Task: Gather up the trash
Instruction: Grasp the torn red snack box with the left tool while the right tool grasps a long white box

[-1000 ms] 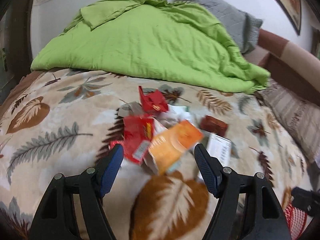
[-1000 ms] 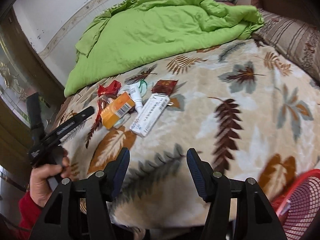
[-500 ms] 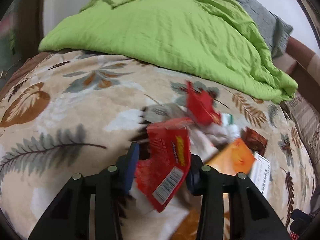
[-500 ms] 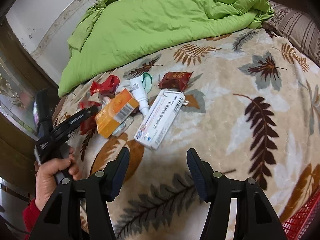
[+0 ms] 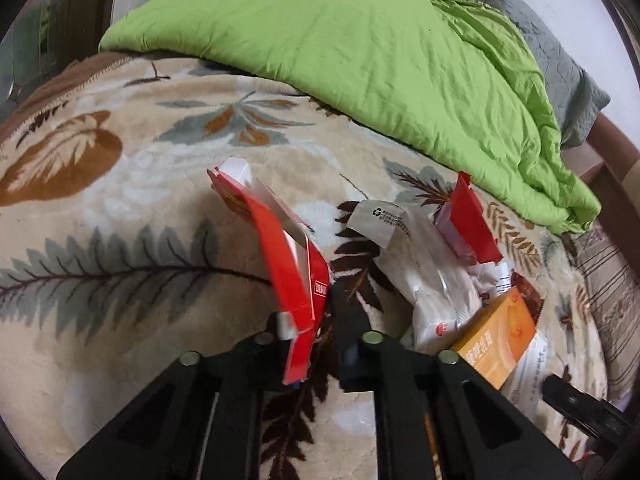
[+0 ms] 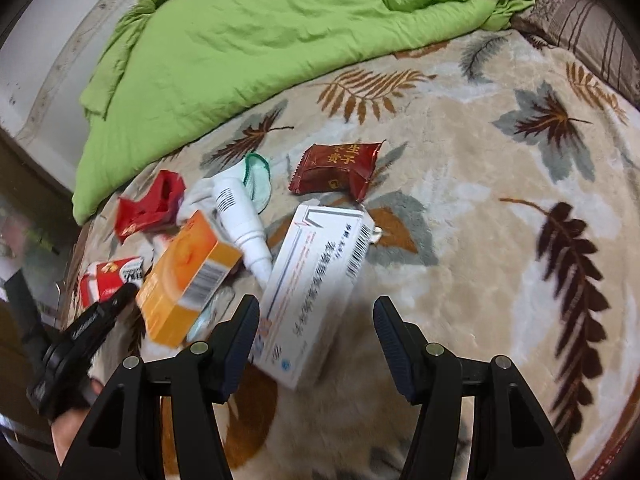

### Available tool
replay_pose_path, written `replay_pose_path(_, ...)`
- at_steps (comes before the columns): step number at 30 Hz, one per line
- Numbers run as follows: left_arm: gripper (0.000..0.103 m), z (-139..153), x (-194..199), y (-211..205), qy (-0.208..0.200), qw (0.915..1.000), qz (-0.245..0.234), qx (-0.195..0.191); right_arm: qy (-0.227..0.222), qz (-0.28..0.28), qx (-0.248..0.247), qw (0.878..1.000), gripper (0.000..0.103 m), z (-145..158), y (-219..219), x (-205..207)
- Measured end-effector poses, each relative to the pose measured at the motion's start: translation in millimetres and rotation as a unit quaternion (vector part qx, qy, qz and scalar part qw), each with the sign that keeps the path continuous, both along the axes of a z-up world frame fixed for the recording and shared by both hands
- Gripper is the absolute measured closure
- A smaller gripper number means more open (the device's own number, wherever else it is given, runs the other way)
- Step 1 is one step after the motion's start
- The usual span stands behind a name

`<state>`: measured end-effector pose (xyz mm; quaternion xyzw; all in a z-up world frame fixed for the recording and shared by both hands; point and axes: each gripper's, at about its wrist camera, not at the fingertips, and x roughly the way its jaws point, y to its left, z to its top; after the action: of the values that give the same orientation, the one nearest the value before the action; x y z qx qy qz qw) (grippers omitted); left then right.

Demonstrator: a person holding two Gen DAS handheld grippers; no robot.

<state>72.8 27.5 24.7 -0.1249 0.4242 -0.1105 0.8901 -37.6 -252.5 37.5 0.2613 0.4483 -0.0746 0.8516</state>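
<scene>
Pickup step: left tongs (image 5: 320, 320), jaws just closing, pinched the red wrapper (image 5: 294, 276); right tongs (image 6: 316, 344) gaped empty over the white box (image 6: 312, 292), needing closure next

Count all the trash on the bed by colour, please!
Red: 2, a packet the left hand-held gripper has just closed on, and a crumpled wrapper
Dark red: 1, a sweet wrapper
Orange: 1, a box
White: 3, a tube, a long box, a plastic bag
Total: 7
The green-edged scrap behind the tube may be part of the bag.
</scene>
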Motion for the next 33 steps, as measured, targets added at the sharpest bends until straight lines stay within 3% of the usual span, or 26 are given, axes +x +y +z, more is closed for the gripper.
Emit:
replay_pose_path(6,0.099,0,-1,1,-0.010,0.9998,-0.012,-0.016,0.020,-0.004,-0.001,1.000,0.039,-17,3,18)
replay_pose_path(7,0.099,0,-1,3,-0.010,0.9997,-0.013,-0.021,0.016,-0.005,-0.004,1.000,0.043,-17,4,18)
replay_pose_path(8,0.099,0,-2,4,-0.011,0.9995,-0.014,-0.024,0.009,-0.002,-0.005,1.000,0.056,-16,4,19)
replay_pose_path(9,0.099,0,-2,5,-0.013,0.9994,-0.015,-0.027,0.003,0.001,-0.002,1.000,0.062,-15,4,19)
replay_pose_path(12,0.100,1,-2,6,-0.017,0.9990,-0.020,-0.035,-0.019,0.008,0.009,1.000,0.076,-11,5,17)
replay_pose_path(18,0.101,13,-10,0,-0.046,0.9979,-0.030,-0.033,-0.057,0.024,0.006,0.998,0.089,3,8,6)
replay_pose_path(25,0.101,35,-28,-11,-0.097,0.9934,-0.056,-0.024,-0.114,0.023,-0.044,0.992,0.089,32,9,-18)
replay_pose_path(33,0.101,55,-57,-28,-0.143,0.9859,-0.087,0.001,-0.150,0.036,-0.052,0.987,0.089,46,15,-32)
